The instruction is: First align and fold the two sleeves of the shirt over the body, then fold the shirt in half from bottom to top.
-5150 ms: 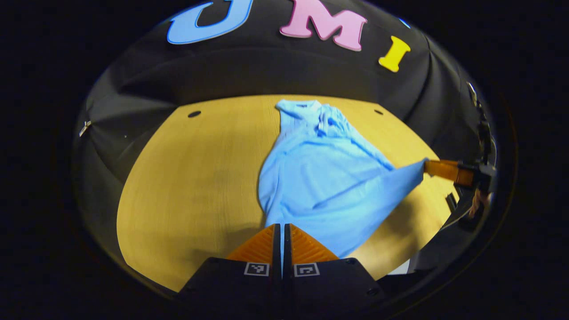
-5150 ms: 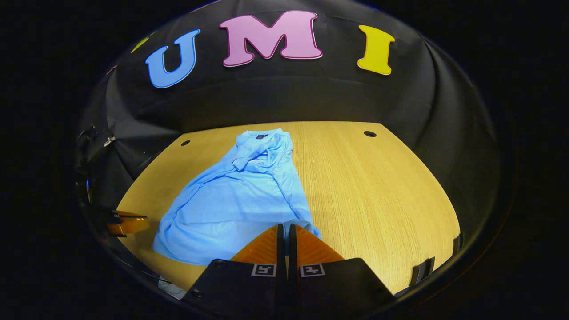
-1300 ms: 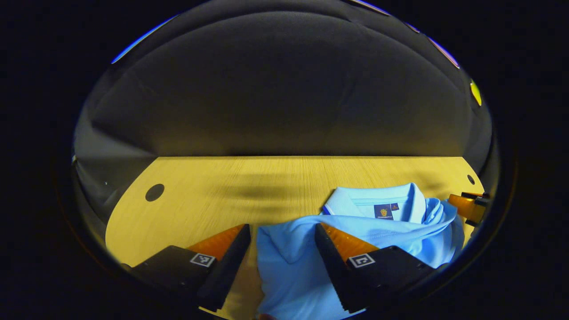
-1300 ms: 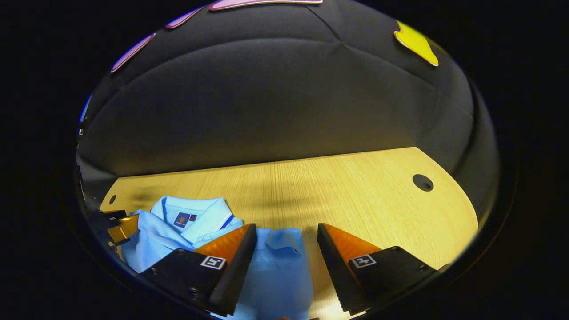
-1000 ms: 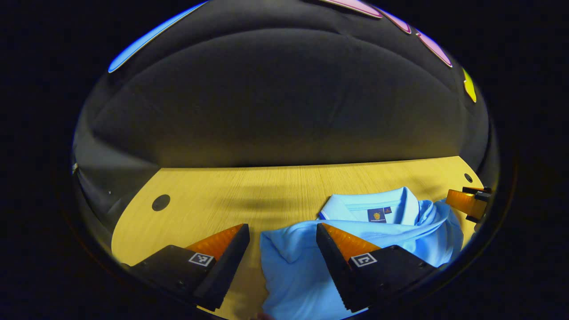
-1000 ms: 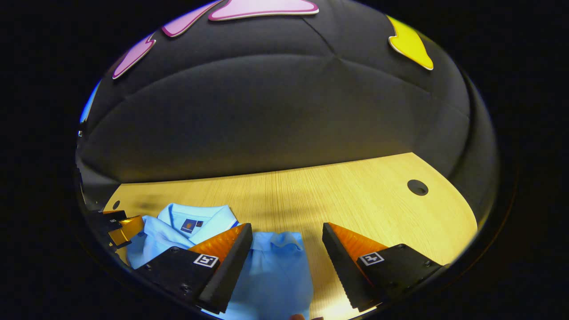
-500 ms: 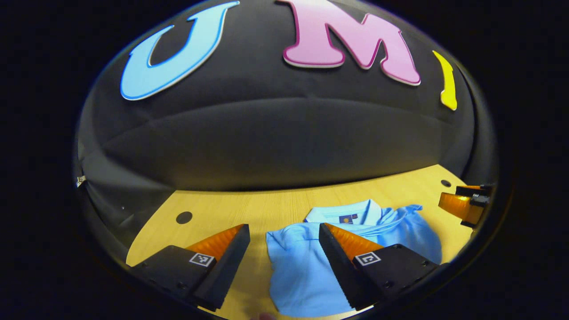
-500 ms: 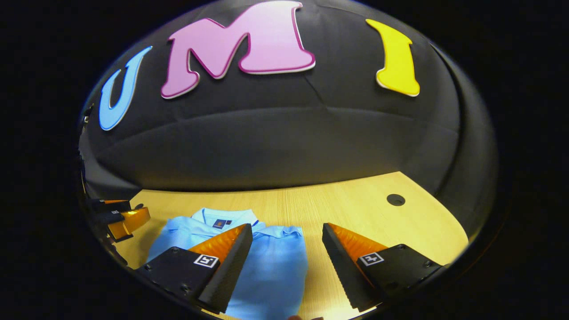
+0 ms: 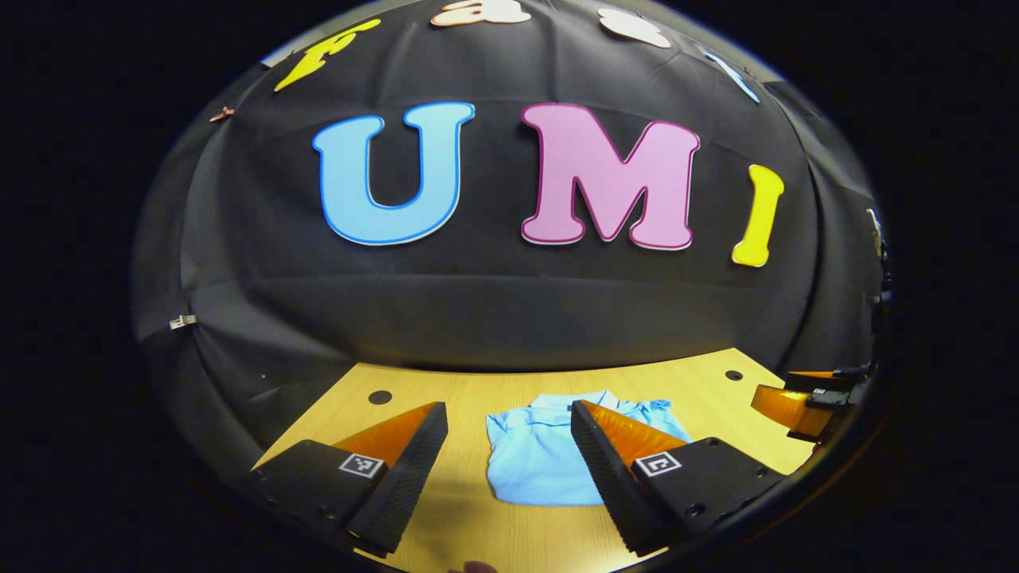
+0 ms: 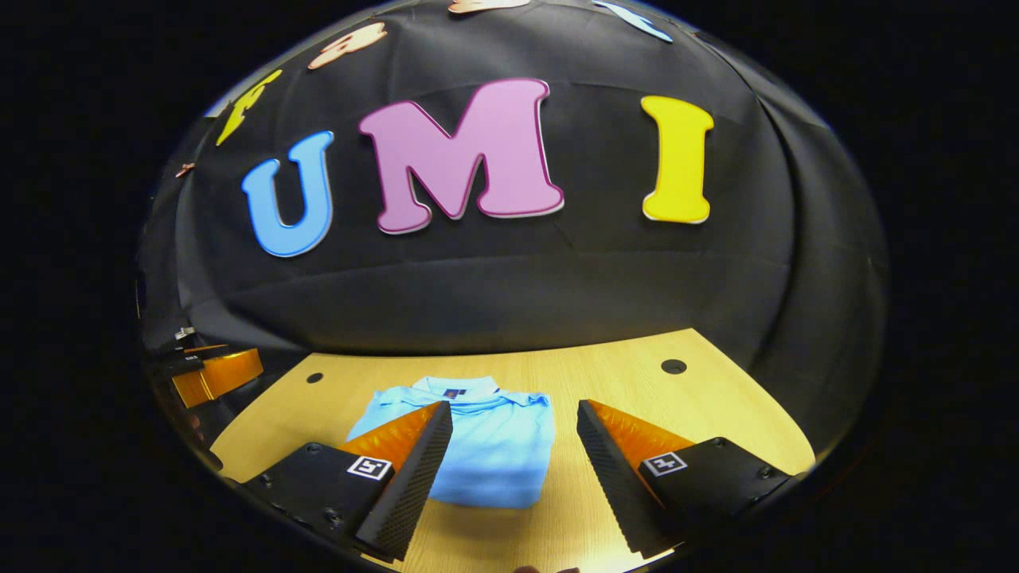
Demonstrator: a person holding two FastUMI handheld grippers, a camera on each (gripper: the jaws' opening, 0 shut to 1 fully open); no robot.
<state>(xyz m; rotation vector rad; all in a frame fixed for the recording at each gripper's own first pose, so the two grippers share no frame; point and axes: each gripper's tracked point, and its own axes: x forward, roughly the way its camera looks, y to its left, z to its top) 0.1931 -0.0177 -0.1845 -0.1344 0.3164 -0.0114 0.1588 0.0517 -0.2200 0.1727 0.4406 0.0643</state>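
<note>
Now the light blue shirt (image 9: pixel 537 458) lay folded into a compact rectangle on the wooden worktop (image 10: pixel 637 382), collar toward the booth wall. Both the left hand-held gripper (image 9: pixel 509 454) and the right hand-held gripper (image 10: pixel 513 461) hung above it, jaws spread wide, holding nothing.

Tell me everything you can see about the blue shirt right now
The shirt is light blue, soft knit fabric with a collar at its far edge and a small dark neck label. It lies folded into a compact rectangle, flat on the wooden table. Both the left gripper and right gripper are open above it, not touching it.
</note>
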